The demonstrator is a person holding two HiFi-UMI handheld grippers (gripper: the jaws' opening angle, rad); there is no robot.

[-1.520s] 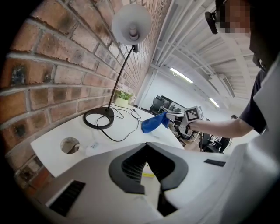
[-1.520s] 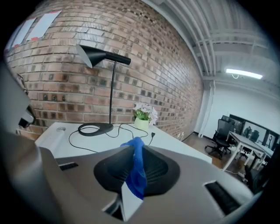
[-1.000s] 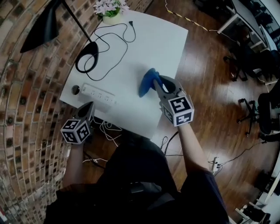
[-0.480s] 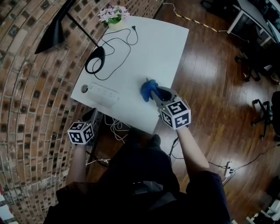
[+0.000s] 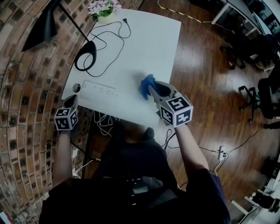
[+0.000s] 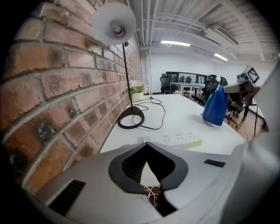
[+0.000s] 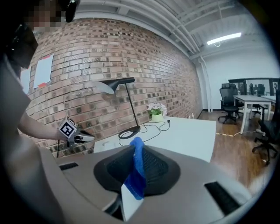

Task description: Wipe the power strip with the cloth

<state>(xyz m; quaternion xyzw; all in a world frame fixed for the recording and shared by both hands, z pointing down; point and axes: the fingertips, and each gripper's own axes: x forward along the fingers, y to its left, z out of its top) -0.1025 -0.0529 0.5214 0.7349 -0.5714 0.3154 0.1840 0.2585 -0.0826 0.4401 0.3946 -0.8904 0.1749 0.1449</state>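
Note:
The white power strip [image 5: 99,91] lies near the front left edge of the white table [image 5: 153,39]; it also shows in the left gripper view as the power strip [image 6: 183,139]. My right gripper [image 5: 151,90] is shut on the blue cloth [image 5: 145,83], held just above the table to the right of the strip. In its own view, the cloth [image 7: 136,168] hangs pinched between the jaws. My left gripper [image 5: 74,99] is shut and empty, off the table's front left corner by the strip's left end. Its closed tips [image 6: 146,144] point along the table.
A black desk lamp has its base [image 5: 86,56] and looping cable behind the strip. A flower pot [image 5: 103,8] stands at the far corner. A brick wall [image 5: 26,87] runs along the left. Loose cables [image 5: 105,124] hang under the front edge. Office chairs [image 5: 262,100] stand at the right.
My left gripper has swung from in front of the table out to its front left corner. The right gripper has kept the cloth near the same spot above the table.

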